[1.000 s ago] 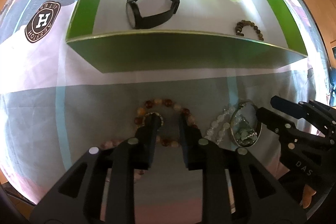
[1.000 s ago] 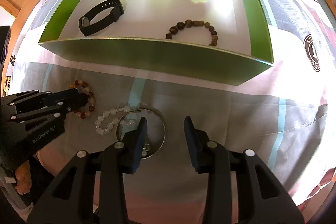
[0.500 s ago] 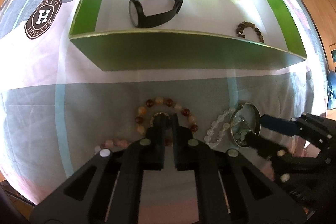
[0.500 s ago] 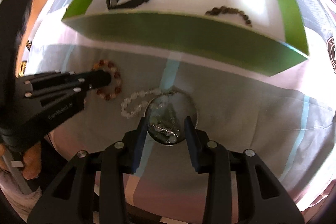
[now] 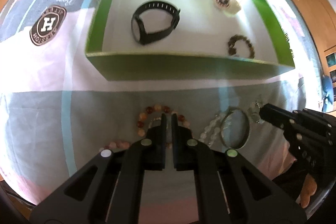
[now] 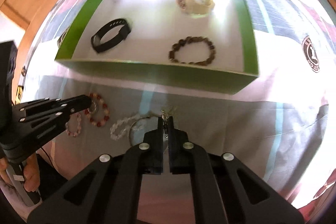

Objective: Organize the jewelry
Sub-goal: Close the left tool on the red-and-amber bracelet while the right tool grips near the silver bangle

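Note:
My left gripper (image 5: 167, 118) is shut on a small silvery chain (image 5: 154, 121) that lies inside a red-orange bead bracelet (image 5: 141, 117) on the cloth. My right gripper (image 6: 166, 119) is shut on a silver chain with pale stones (image 6: 166, 113), held just beyond the rim of a silver bangle (image 6: 145, 118). The bangle (image 5: 247, 125) now lies with nothing inside it. A clear bead bracelet (image 6: 119, 127) touches the bangle's left side. A pink bead bracelet (image 6: 73, 131) lies partly under the left gripper (image 6: 89, 101).
Beyond the jewelry stands a green box (image 5: 189, 68) with a white floor. It holds a black watch (image 5: 155, 22), a white watch (image 5: 224, 0) and a brown bead bracelet (image 5: 241, 46). A patterned cloth (image 5: 52, 81) covers the surface. A hand (image 6: 29, 177) grips the left tool.
Both grippers have gone from open to shut. The left shut on the small silvery chain. The right moved over the bangle, shut on the stone chain and drew it out.

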The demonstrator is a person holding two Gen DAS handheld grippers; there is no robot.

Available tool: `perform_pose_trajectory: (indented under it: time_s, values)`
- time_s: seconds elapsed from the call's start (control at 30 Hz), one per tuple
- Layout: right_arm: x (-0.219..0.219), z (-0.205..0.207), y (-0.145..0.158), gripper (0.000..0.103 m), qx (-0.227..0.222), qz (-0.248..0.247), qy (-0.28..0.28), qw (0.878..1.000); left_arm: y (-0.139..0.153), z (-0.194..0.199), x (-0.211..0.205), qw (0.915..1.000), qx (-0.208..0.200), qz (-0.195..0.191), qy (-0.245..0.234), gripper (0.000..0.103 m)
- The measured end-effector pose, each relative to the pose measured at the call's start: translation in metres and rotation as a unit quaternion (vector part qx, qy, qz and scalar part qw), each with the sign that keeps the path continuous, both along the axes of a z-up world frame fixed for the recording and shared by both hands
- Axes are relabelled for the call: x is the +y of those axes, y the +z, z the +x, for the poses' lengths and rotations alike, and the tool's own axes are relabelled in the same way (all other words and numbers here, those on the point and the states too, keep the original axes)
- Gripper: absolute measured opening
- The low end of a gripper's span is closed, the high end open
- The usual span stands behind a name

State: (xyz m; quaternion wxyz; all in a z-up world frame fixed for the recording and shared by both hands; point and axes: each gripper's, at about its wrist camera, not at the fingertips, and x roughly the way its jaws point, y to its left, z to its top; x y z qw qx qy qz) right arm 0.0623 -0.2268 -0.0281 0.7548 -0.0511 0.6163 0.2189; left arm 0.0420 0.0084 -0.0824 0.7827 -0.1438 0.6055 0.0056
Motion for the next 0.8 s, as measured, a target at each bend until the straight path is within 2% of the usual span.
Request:
perform_pose_trajectory:
  time_s: [0.2,0.43,0.57,0.63,0.7,0.8]
  values:
    - [-0.015,0.007,-0.003,0.003,0.002,-0.02,-0.011,1.0,0.006,-0.002,0.007,0.9999,-0.006,-0.005,0.013,0.004]
    - [-0.007,0.011,-0.016,0.003,0.015,-0.031,-0.007,0.999,-0.005,-0.001,0.025,0.9986,0.026,0.016,0.043,0.005]
    - [-0.004,0.014,-0.025,0.004,0.027,-0.038,-0.013,0.999,-0.014,0.0,0.025,0.9983,0.036,0.025,0.039,0.007]
    - [-0.004,0.015,-0.027,0.008,0.03,-0.042,-0.015,0.999,-0.017,0.003,0.022,0.9982,0.037,0.03,0.035,0.008]
    - [-0.005,0.016,-0.028,0.023,0.03,-0.042,-0.02,0.998,-0.02,0.004,0.02,0.9981,0.038,0.034,0.033,0.011]
    - [-0.006,0.018,-0.026,0.023,0.021,-0.048,-0.025,0.998,-0.025,0.006,0.017,0.9979,0.041,0.04,0.03,0.014]
